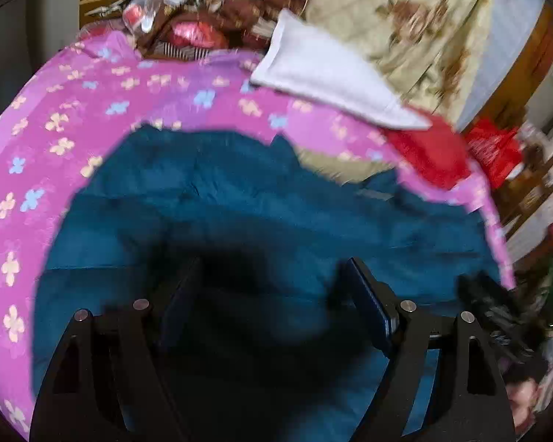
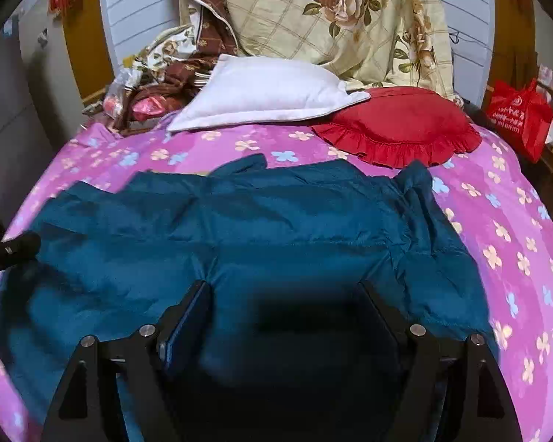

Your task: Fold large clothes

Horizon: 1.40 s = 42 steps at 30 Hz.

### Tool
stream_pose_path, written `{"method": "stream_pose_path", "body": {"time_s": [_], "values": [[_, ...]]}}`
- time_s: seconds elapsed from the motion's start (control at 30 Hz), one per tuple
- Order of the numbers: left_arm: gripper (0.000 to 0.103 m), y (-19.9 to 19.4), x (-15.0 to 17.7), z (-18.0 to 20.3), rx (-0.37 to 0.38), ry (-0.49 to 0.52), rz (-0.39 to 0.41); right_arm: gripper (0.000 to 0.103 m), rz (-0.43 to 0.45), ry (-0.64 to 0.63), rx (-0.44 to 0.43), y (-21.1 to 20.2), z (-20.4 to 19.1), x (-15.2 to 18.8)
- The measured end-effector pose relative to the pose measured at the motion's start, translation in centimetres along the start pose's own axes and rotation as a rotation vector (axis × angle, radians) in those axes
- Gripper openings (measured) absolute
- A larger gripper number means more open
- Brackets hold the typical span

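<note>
While the teal jacket (image 2: pixel 239 228) lies spread flat across the pink sheet (image 2: pixel 505 228), both grippers hang over its near part with fingers spread and nothing between them. From the right wrist view, the right gripper (image 2: pixel 284 291) sits low at 6 o'clock, its shadow dark on the quilted fabric. The jacket's far edge runs ragged from 10 to 1 o'clock, with a collar point sticking up near 12. A sleeve (image 2: pixel 420 199) bunches at 2 o'clock, its tip just beside the red cushion (image 2: pixel 398 125). A white pillow (image 2: pixel 269 95) lies at 12 beyond the hem, well apart from the jacket. Bare sheet shows along the right side from 2 to 5 o'clock, and a narrower strip at 9 to 10. A red bag (image 2: pixel 520 118) stands off the bed at 2 o'clock.

The left wrist view is blurred. The left gripper (image 1: pixel 272 280) hovers over the jacket, with wide bare sheet (image 1: pixel 37 169) from 8 to 11 o'clock.
</note>
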<state>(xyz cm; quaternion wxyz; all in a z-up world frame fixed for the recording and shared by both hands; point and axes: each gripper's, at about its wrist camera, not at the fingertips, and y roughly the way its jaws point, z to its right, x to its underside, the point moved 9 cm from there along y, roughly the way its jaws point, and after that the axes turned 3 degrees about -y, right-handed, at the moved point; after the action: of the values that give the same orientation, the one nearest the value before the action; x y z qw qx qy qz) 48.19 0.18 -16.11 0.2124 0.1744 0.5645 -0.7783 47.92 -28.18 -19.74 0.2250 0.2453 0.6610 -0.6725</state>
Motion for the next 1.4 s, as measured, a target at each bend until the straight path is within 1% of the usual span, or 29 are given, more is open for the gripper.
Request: {"method": "stream_pose_path", "body": {"time_s": [0.07,0.17,0.3,0.43,0.57,0.67,0.73,0.77,0.8,0.87,0.93,1.0,1.1,1.17,1.27,1.3,1.4], "values": [[0.080,1.6,-0.6,-0.2,-0.036,0.010,0.026,0.078,0.021,-0.006,0.021,1.1,0.5,-0.5],[0.080,3.1,-1.8,0.1,-0.060,0.023,0.031,0.078,0.029,0.005,0.052,3.0,1.6,-1.4],[0.080,5.1,-3.3,0.7,-0.103,0.048,0.040,0.078,0.012,0.044,0.068,6.1,3.5,-2.9],[0.083,7.5,-4.7,0.7,-0.138,0.047,0.036,0.079,-0.006,0.072,0.068,8.3,4.0,-4.0],[0.085,8.4,-5.0,0.5,-0.148,0.044,0.040,0.081,-0.015,0.083,0.063,9.2,4.1,-4.1],[0.085,7.6,-4.8,0.5,-0.136,0.045,0.038,0.081,-0.021,0.081,0.062,9.2,4.0,-3.9],[0.085,5.9,-4.6,0.4,-0.113,0.025,0.045,0.080,-0.038,0.057,0.096,8.6,4.1,-3.8],[0.085,5.0,-4.5,0.3,-0.095,0.009,0.052,0.080,-0.032,0.045,0.113,7.7,4.1,-3.7],[0.085,3.5,-4.5,-0.1,-0.072,-0.015,0.062,0.080,-0.006,0.042,0.110,6.1,4.0,-3.6],[0.085,1.3,-4.3,-1.1,-0.063,-0.036,0.082,0.080,0.027,0.053,0.074,3.3,4.1,-2.8],[0.085,-1.1,-3.8,-3.2,-0.074,-0.052,0.112,0.080,0.043,0.076,0.033,0.6,4.6,-1.4],[0.085,-2.6,-2.7,-5.8,-0.092,-0.078,0.119,0.080,0.050,0.096,-0.001,-2.0,5.4,0.6],[0.085,-3.5,-0.3,-10.7,-0.094,-0.168,0.091,0.081,0.047,0.115,-0.005,-4.6,7.2,3.5],[0.085,-3.7,1.5,-14.0,-0.114,-0.242,0.060,0.081,0.028,0.134,0.022,-5.7,9.0,5.8],[0.085,-4.3,3.3,-16.3,-0.085,-0.319,0.029,0.080,-0.023,0.195,0.066,-6.3,12.0,8.5],[0.085,-4.8,3.7,-16.8,-0.085,-0.331,0.028,0.080,-0.029,0.227,0.059,-6.6,12.8,9.2],[0.085,-6.7,3.5,-16.9,-0.089,-0.328,0.050,0.081,-0.023,0.321,0.011,-7.6,14.7,9.6]]}}
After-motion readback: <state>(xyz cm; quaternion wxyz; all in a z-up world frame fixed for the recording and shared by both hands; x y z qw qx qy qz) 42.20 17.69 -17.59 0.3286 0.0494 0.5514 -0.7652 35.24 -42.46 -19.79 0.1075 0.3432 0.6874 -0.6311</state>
